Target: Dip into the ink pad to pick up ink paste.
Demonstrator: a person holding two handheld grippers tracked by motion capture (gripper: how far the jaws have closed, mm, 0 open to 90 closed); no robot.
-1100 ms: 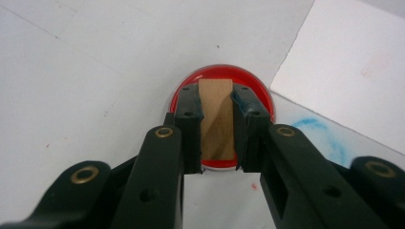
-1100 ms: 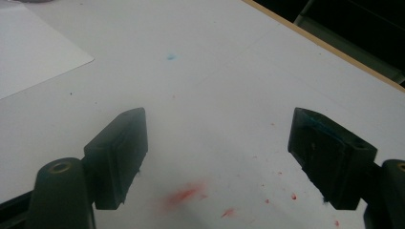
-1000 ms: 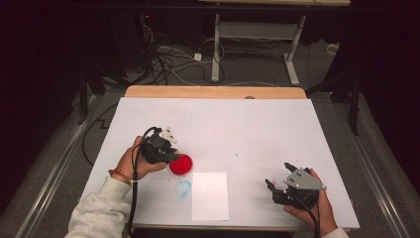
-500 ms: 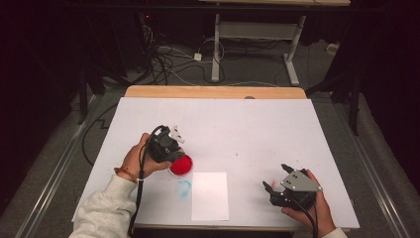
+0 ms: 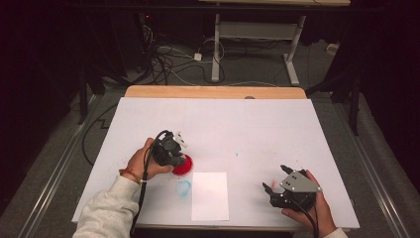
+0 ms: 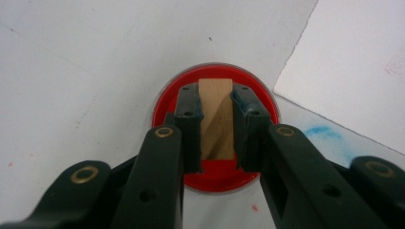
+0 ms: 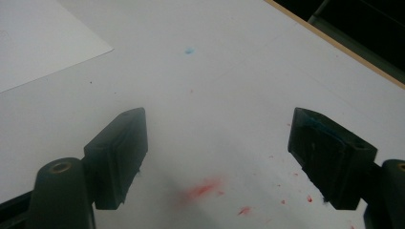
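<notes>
Right claw (image 5: 275,189): spread, nothing between its jaws, near front edge of white surface (image 5: 257,124). White paper sheet (image 5: 210,195): front centre. Left claw (image 6: 217,119): pinching wooden block (image 6: 216,117) over red dish (image 5: 183,165), just beside sheet's far-left corner.

Left claw (image 6: 217,129) clamped, right claw (image 7: 239,157) agape
</notes>
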